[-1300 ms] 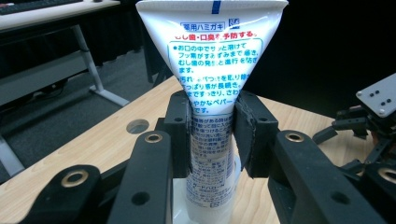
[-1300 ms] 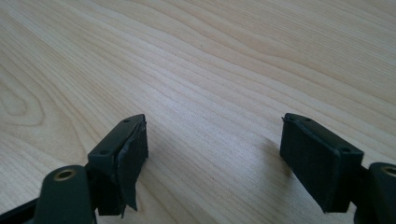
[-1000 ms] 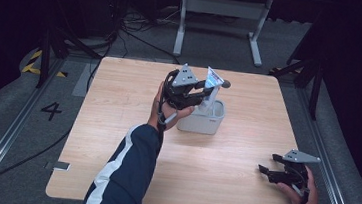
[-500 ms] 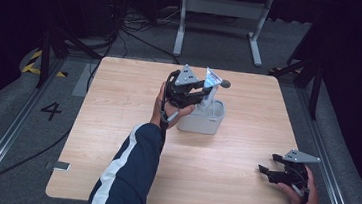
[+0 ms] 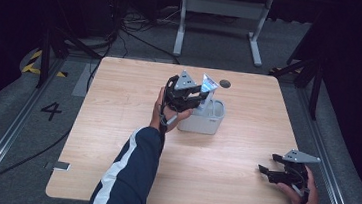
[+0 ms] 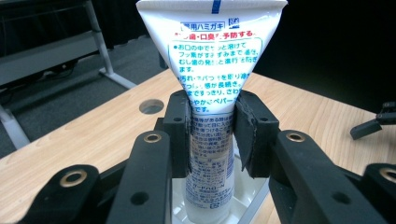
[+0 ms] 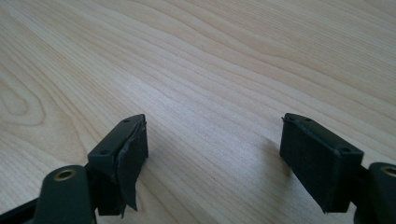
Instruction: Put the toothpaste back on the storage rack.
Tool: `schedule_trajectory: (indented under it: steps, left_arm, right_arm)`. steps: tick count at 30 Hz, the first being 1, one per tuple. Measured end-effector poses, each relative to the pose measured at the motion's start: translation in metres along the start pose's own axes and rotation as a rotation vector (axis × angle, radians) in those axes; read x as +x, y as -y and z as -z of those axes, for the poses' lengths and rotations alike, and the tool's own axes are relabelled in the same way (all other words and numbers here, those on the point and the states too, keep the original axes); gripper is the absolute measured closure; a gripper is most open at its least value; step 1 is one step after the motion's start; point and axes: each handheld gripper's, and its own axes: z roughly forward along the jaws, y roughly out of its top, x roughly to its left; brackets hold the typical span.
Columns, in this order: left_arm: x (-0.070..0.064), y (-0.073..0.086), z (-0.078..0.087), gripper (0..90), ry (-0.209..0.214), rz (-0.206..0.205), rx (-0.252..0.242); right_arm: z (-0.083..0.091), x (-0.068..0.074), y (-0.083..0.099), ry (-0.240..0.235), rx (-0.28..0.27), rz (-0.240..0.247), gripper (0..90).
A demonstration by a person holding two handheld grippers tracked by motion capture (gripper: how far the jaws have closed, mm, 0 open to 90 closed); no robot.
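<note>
A white toothpaste tube (image 5: 209, 83) with blue and red print stands upright, crimped end up, its lower end inside a white rectangular container (image 5: 202, 122) at the table's middle back. My left gripper (image 5: 198, 96) is shut on the tube from the left side. In the left gripper view the two black pads press the tube (image 6: 212, 70) at mid-height above the container (image 6: 254, 200). My right gripper (image 5: 265, 171) rests low near the front right corner, open. In the right gripper view its jaws (image 7: 212, 149) stand wide apart over bare wood.
The light wooden table (image 5: 116, 126) has a round hole (image 5: 225, 83) at its back edge, just behind the container. A grey metal stand (image 5: 223, 8) and cables lie on the floor beyond. The right gripper (image 6: 373, 125) shows far off in the left gripper view.
The left gripper has sunk slightly with the tube, which now stands a little lower and straighter in the container. The right gripper has not moved.
</note>
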Motion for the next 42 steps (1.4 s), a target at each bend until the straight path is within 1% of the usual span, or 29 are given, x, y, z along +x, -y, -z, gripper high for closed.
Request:
schedule_trajectory:
  steps: [2, 5, 7, 8, 9, 10, 12, 14, 15, 17, 19, 21, 26, 30, 33, 34, 37, 38, 39, 40, 42]
  left_arm:
    - [0.001, 0.005, -0.002, 68.6, 0.001, 0.005, 0.003]
    - [0.000, 0.007, -0.003, 68.5, 0.001, 0.009, 0.010]
    - [0.001, 0.010, -0.004, 68.5, 0.003, -0.003, 0.019]
    - [0.000, 0.011, -0.004, 68.5, 0.007, 0.007, 0.022]
    - [0.000, 0.011, -0.004, 68.4, 0.005, -0.004, 0.026]
    - [0.000, 0.011, -0.004, 68.4, 0.006, -0.004, 0.027]
    - [0.000, 0.012, -0.004, 68.4, 0.012, 0.006, 0.029]
    - [0.000, 0.012, -0.004, 68.3, 0.011, -0.006, 0.036]
    - [-0.001, 0.013, -0.004, 68.3, 0.011, -0.007, 0.045]
    - [-0.001, 0.014, -0.004, 68.3, 0.013, -0.002, 0.043]
    - [0.000, 0.014, -0.004, 68.3, 0.021, -0.014, 0.053]
    - [0.000, 0.015, -0.005, 68.2, 0.017, -0.019, 0.059]
    - [0.000, 0.017, -0.006, 68.1, 0.015, -0.015, 0.075]
    - [0.001, 0.017, -0.006, 68.0, 0.017, -0.030, 0.086]
    - [0.001, 0.018, -0.007, 67.8, 0.015, -0.030, 0.091]
    - [0.001, 0.019, -0.007, 67.8, 0.016, -0.025, 0.103]
    - [0.001, 0.019, -0.008, 67.7, 0.013, -0.025, 0.110]
    - [0.001, 0.020, -0.008, 67.7, 0.015, -0.031, 0.116]
    - [0.001, 0.020, -0.009, 67.6, 0.016, -0.029, 0.120]
    - [0.001, 0.021, -0.010, 67.6, 0.016, -0.035, 0.135]
    - [0.001, 0.021, -0.011, 67.6, 0.013, -0.043, 0.137]
  right_arm:
    - [0.000, 0.000, 0.000, -0.001, 0.000, 0.000, 24.1]
    - [0.000, 0.000, 0.000, 0.000, -0.001, 0.000, 24.0]
    - [0.000, 0.000, 0.000, 0.000, 0.000, 0.001, 24.0]
    - [0.000, 0.000, 0.000, 0.000, 0.000, 0.000, 24.0]
    - [0.000, 0.000, 0.000, 0.000, 0.000, 0.001, 24.0]
    - [0.000, 0.000, 0.000, 0.000, 0.000, 0.000, 24.0]
    - [0.000, 0.000, 0.000, 0.000, 0.000, 0.001, 24.0]
    - [0.000, 0.000, 0.000, 0.000, -0.001, 0.000, 24.1]
    - [0.000, 0.000, 0.000, 0.000, -0.001, 0.000, 24.0]
    - [0.000, 0.000, 0.000, -0.001, 0.000, 0.000, 24.0]
    - [0.000, 0.000, 0.000, 0.000, 0.000, 0.000, 24.0]
    - [0.000, 0.000, 0.000, 0.000, -0.001, 0.000, 24.0]
    - [0.000, 0.000, 0.000, 0.000, 0.000, 0.000, 24.0]
    - [0.000, 0.000, 0.000, 0.000, 0.000, 0.001, 24.0]
    - [0.000, 0.000, 0.000, 0.000, 0.000, 0.000, 24.0]
    - [0.000, 0.000, 0.000, 0.000, 0.000, 0.000, 24.0]
    - [0.000, 0.000, 0.000, 0.000, 0.000, 0.001, 24.0]
    - [0.000, 0.000, 0.000, 0.000, 0.000, 0.000, 24.0]
    - [0.000, 0.000, 0.000, 0.000, 0.000, 0.001, 24.0]
    - [0.000, 0.000, 0.000, 0.000, 0.000, 0.000, 24.0]
    - [0.000, 0.000, 0.000, 0.000, 0.000, 0.001, 24.0]
